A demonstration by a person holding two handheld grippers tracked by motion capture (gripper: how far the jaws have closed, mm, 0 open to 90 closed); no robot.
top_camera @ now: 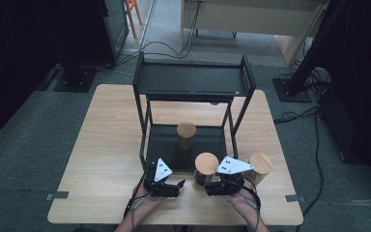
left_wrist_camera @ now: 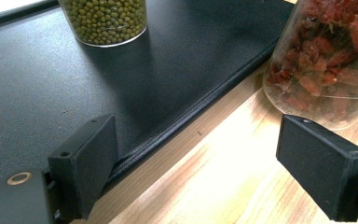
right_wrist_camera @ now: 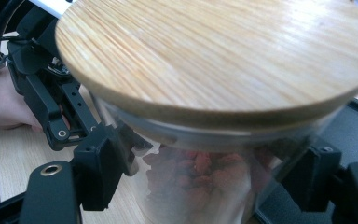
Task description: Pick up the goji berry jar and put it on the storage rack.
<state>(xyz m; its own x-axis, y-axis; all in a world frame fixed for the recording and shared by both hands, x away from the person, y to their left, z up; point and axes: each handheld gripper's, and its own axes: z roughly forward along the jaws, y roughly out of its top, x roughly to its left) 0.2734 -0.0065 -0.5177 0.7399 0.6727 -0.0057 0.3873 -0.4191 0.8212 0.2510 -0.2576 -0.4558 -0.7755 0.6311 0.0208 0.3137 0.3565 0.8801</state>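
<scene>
Item: jar of red dried fruit [right_wrist_camera: 205, 182], on the table [top_camera: 106, 145] at the shelf rack's [top_camera: 193, 79] front edge. My right tool [right_wrist_camera: 200, 172] clamps its glass body; left tool [left_wrist_camera: 205, 163] gapes empty. Risk: smooth glass slipping, tilting when lifted.

I see both forearms entering from the bottom edge of the high view. My left gripper [top_camera: 178, 184] sits level with its jaws spread wide and nothing between them. My right gripper [top_camera: 199, 181] points toward the left one (jaws drawn in, pads pressing on what they hold).
</scene>
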